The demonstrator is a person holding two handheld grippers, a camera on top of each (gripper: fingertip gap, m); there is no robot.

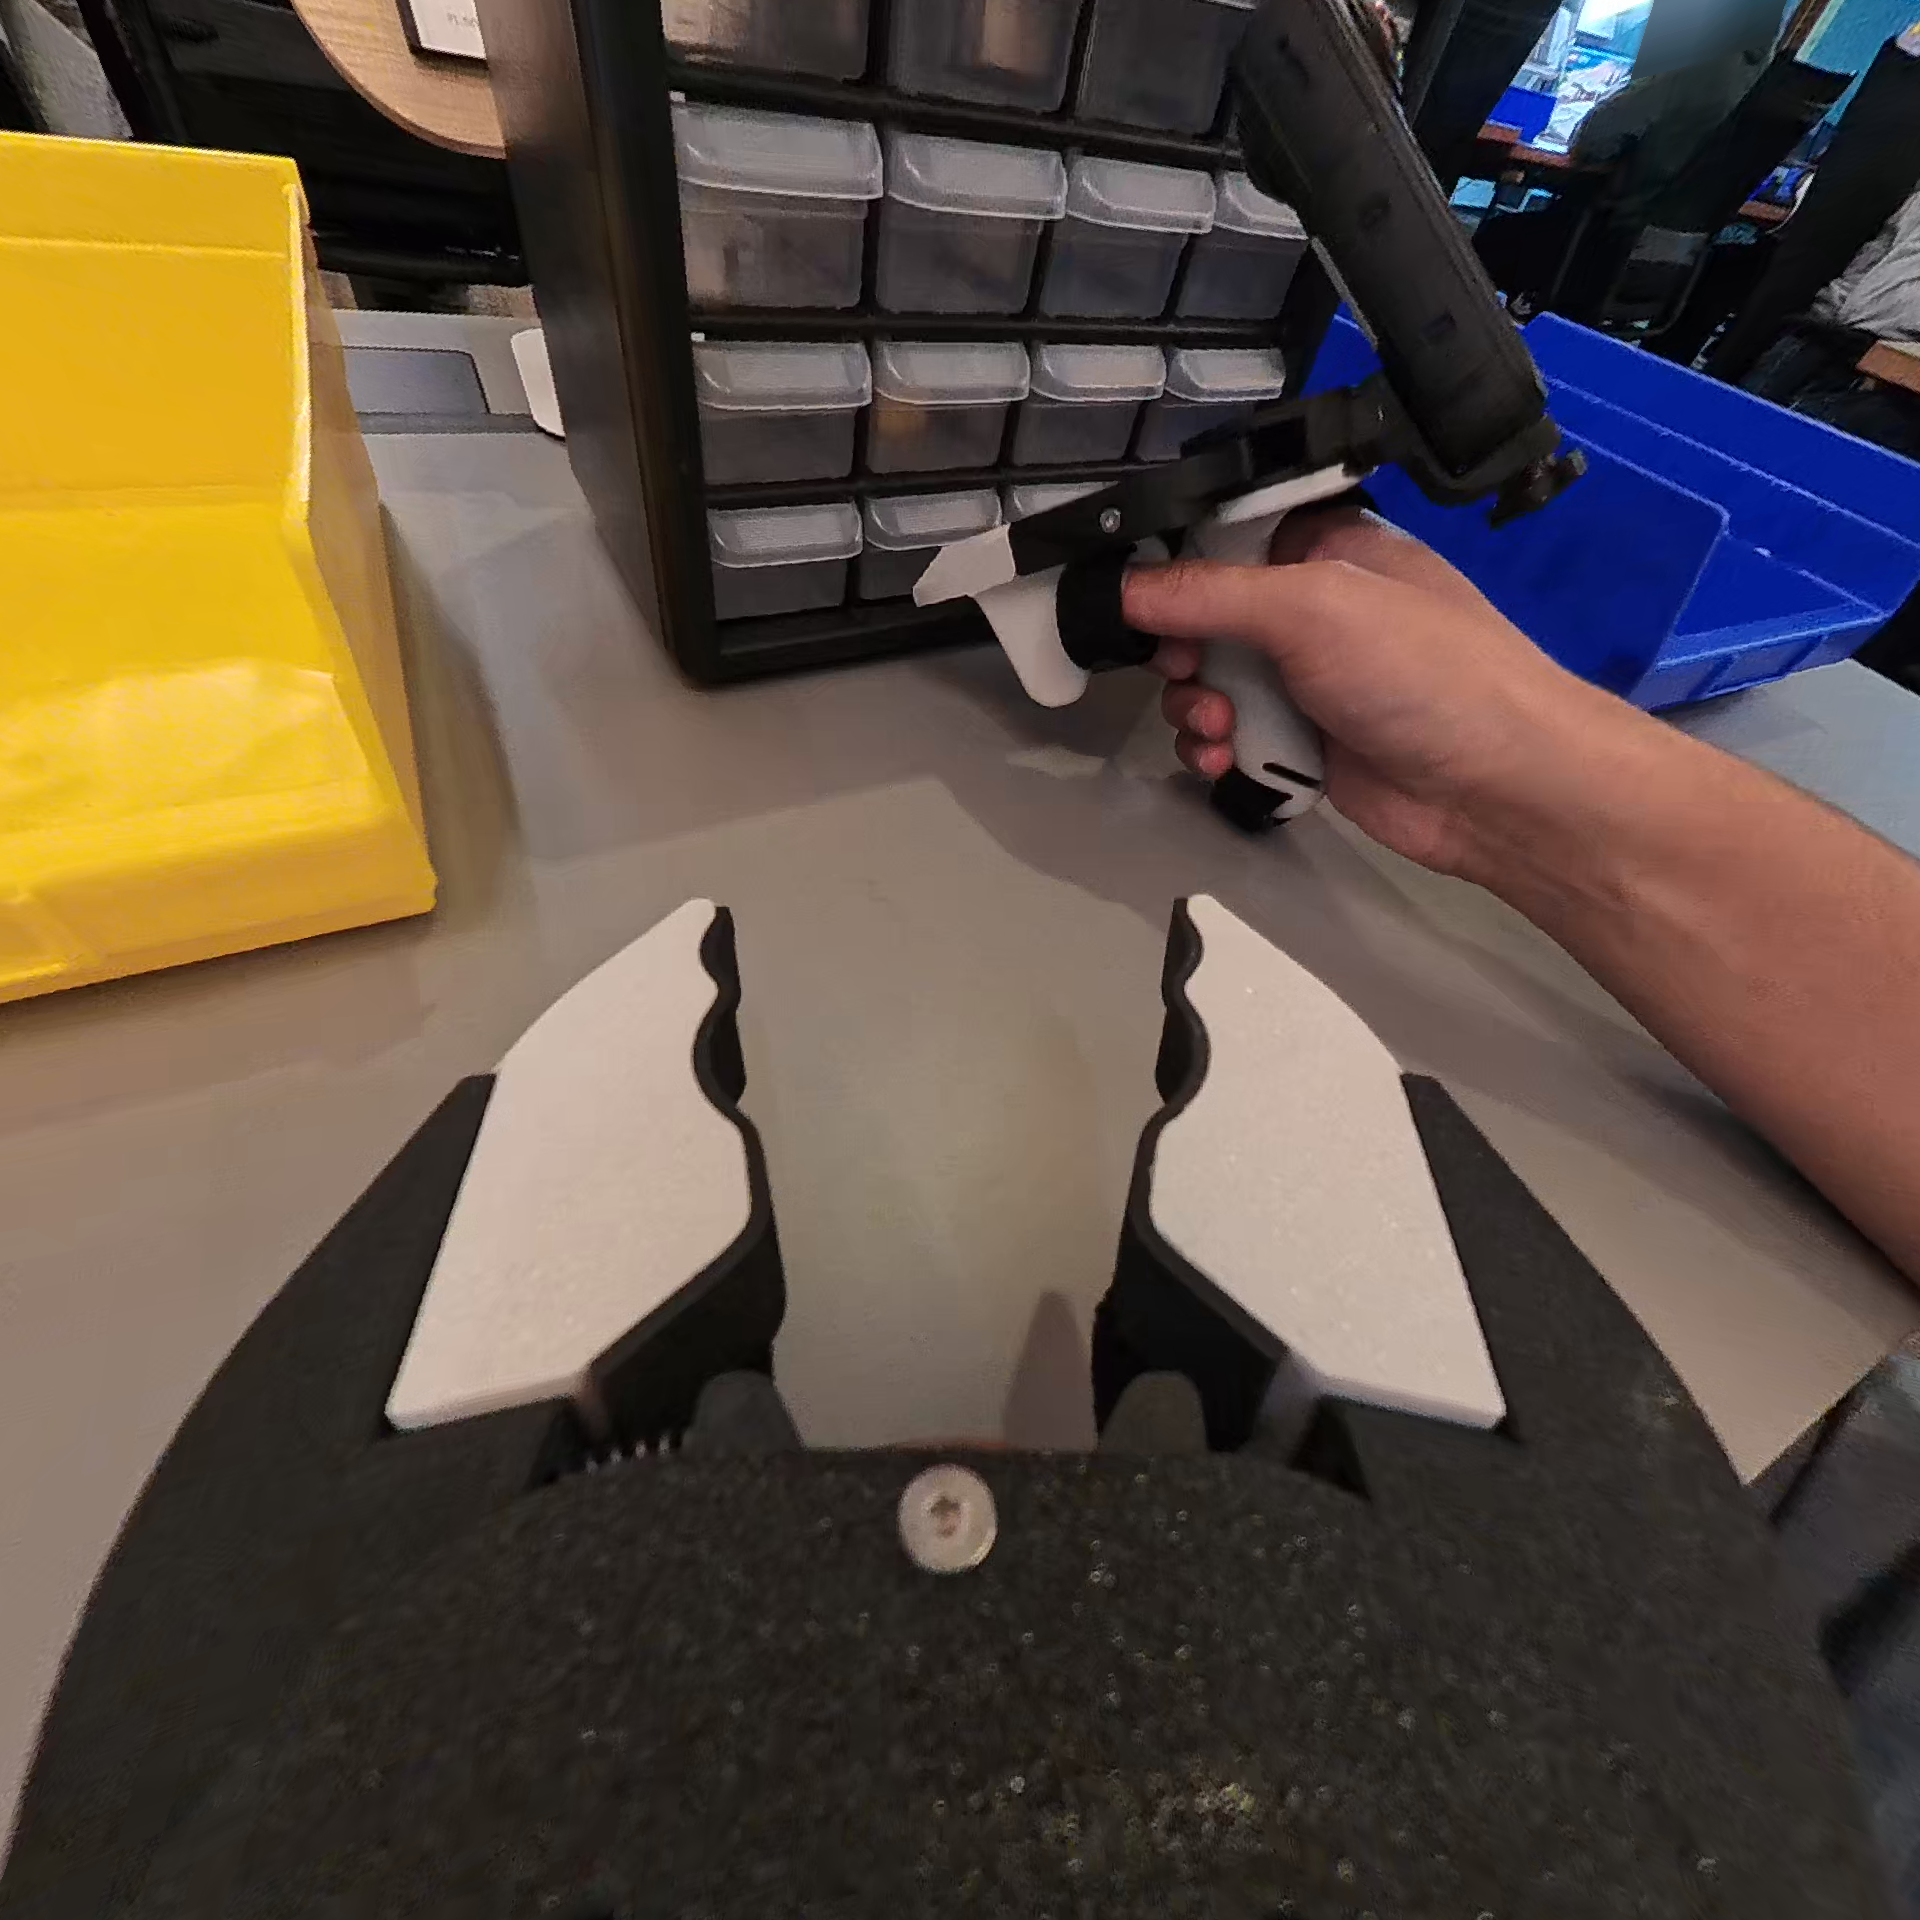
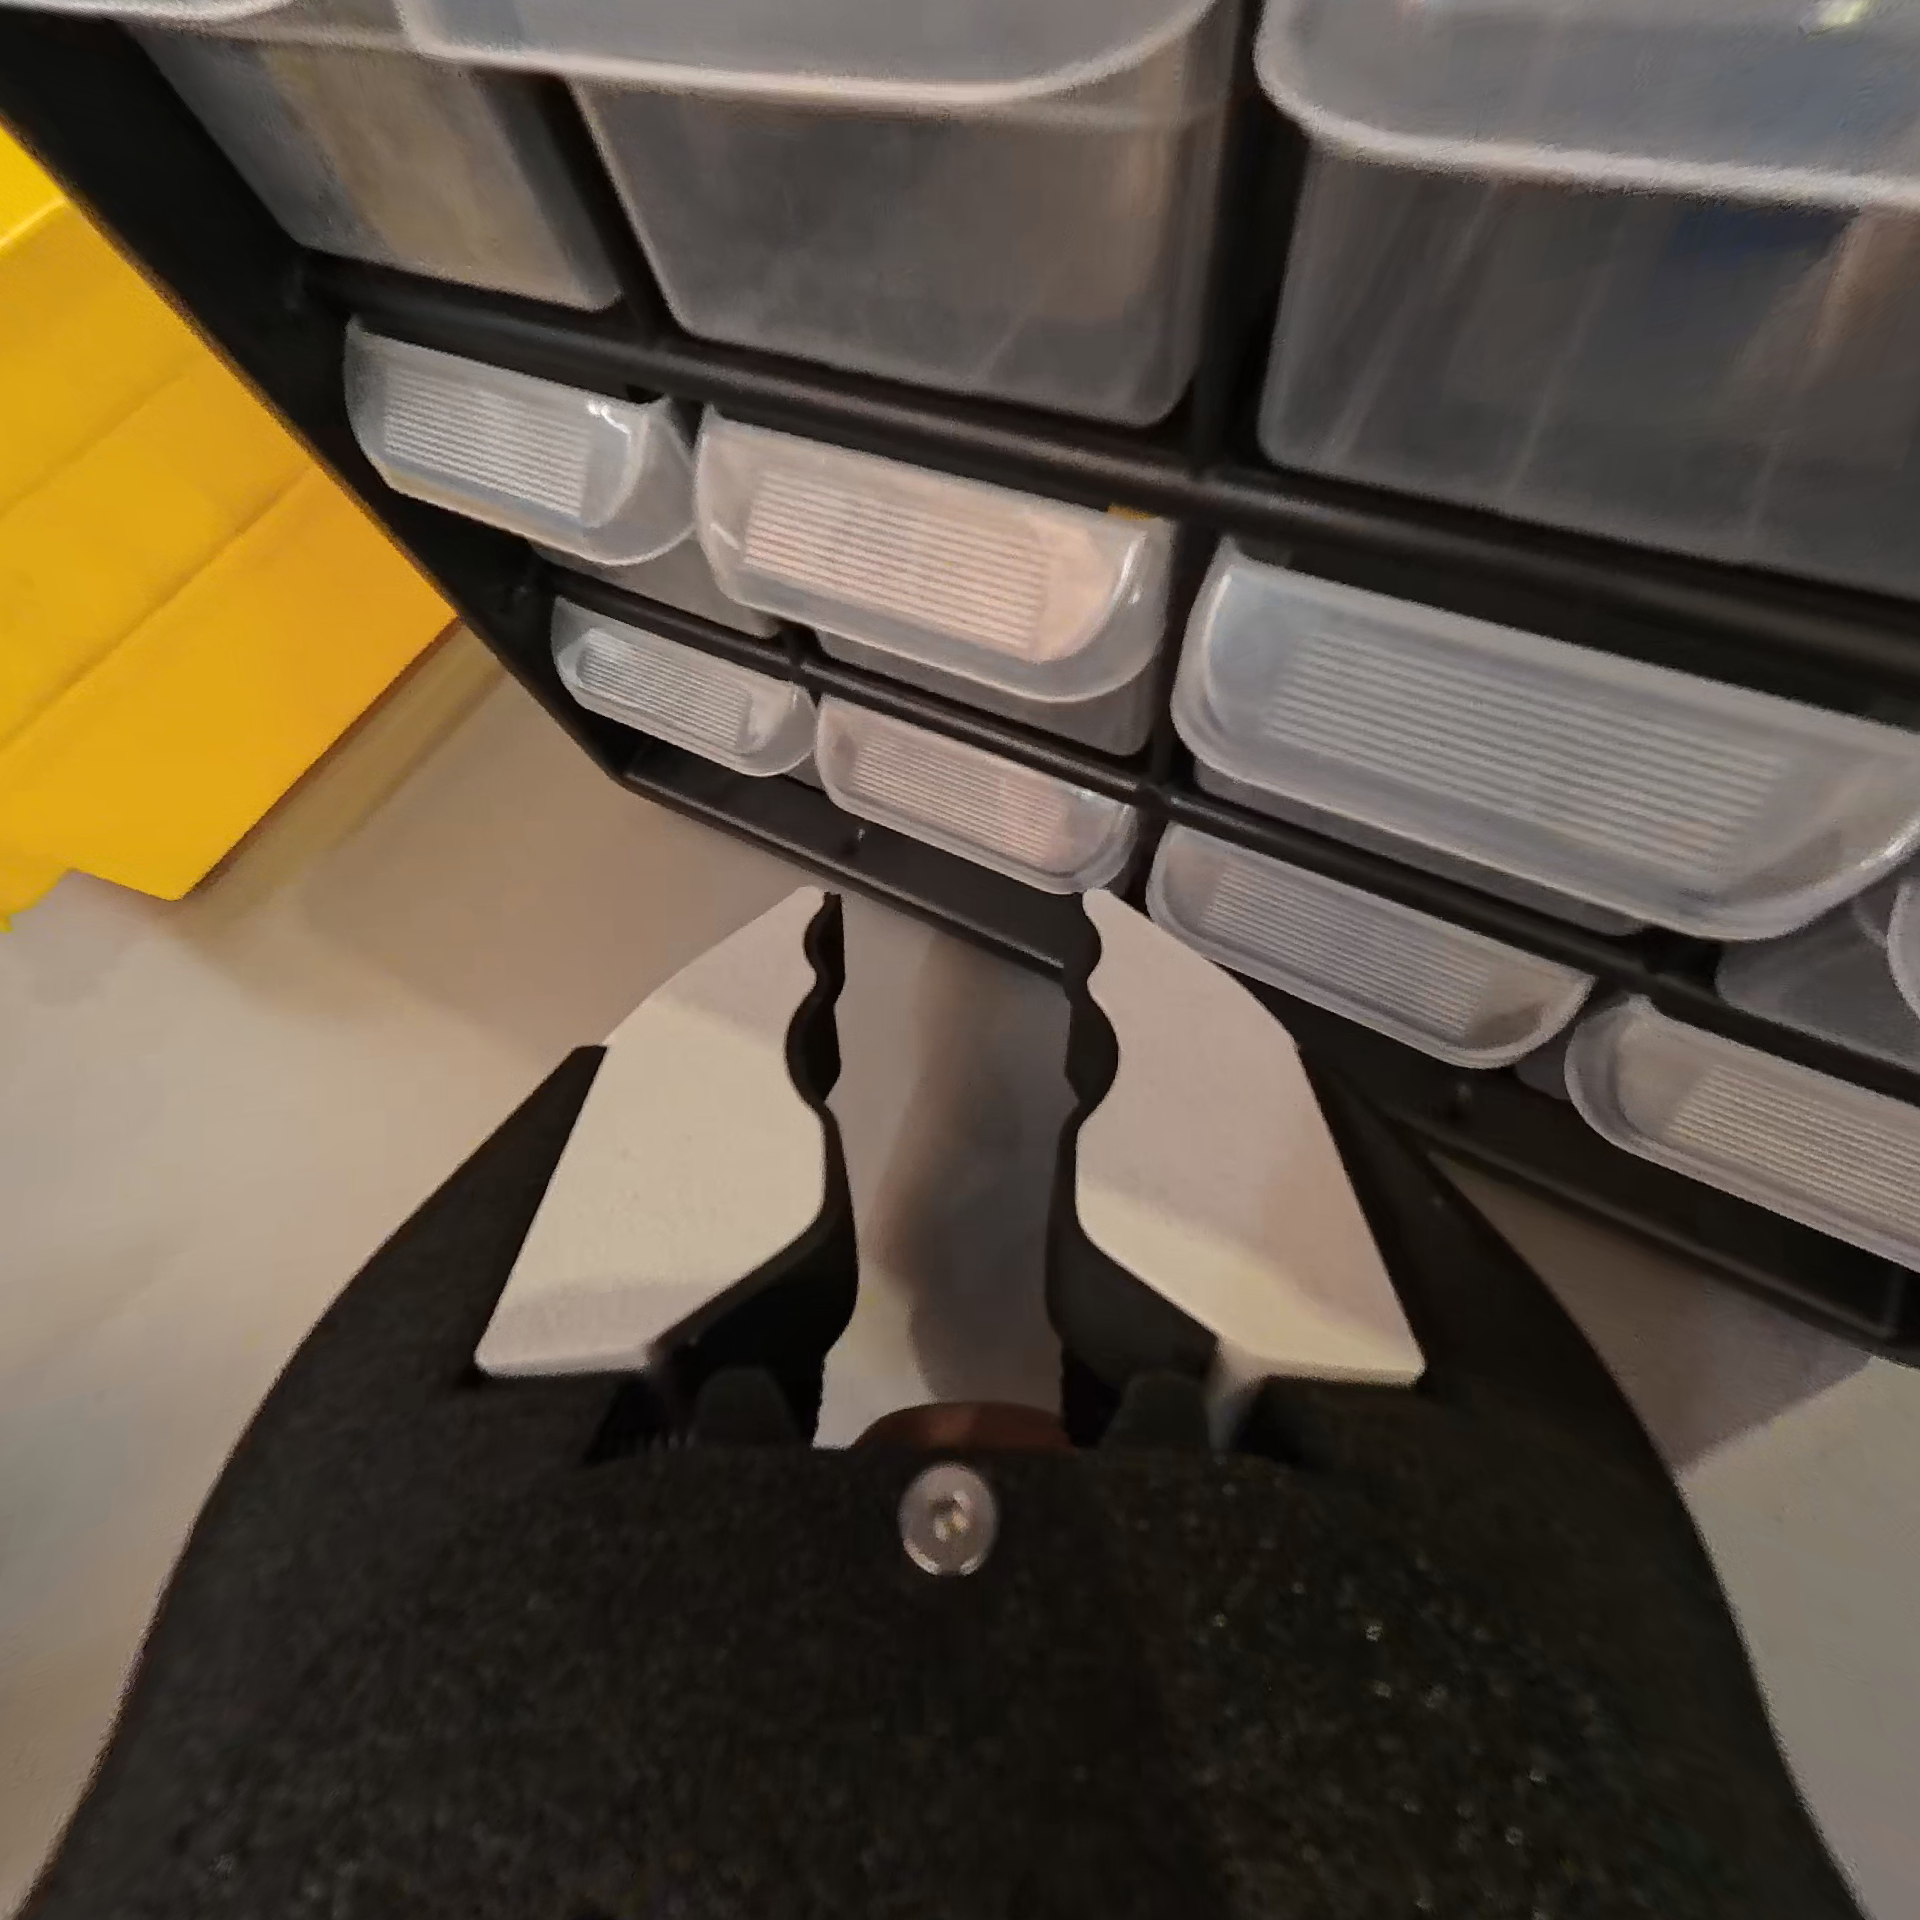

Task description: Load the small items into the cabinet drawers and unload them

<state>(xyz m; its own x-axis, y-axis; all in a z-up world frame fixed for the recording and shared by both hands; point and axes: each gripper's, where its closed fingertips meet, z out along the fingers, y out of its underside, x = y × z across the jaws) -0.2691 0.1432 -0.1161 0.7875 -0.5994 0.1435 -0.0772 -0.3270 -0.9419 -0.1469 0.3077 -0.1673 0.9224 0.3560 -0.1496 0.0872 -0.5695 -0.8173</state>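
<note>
A black cabinet (image 1: 623,343) with rows of clear plastic drawers (image 1: 779,405) stands at the back of the grey table. My left gripper (image 1: 951,914) is open and empty, low over the table in front of the cabinet. My right gripper (image 2: 956,914) is open and empty, its tips just below the bottom-row drawers (image 2: 966,795) at the cabinet's base. It also shows in the left wrist view (image 1: 997,613), held by a hand (image 1: 1351,665) against the cabinet's bottom row. All drawers I see look pushed in. No small items show.
A yellow bin (image 1: 156,582) stands left of the cabinet; it also shows in the right wrist view (image 2: 135,623). A blue bin (image 1: 1683,540) stands to the right. The person's forearm (image 1: 1714,935) crosses the right side of the table (image 1: 883,831). Spacing between my two grippers at the tips: around 20 cm.
</note>
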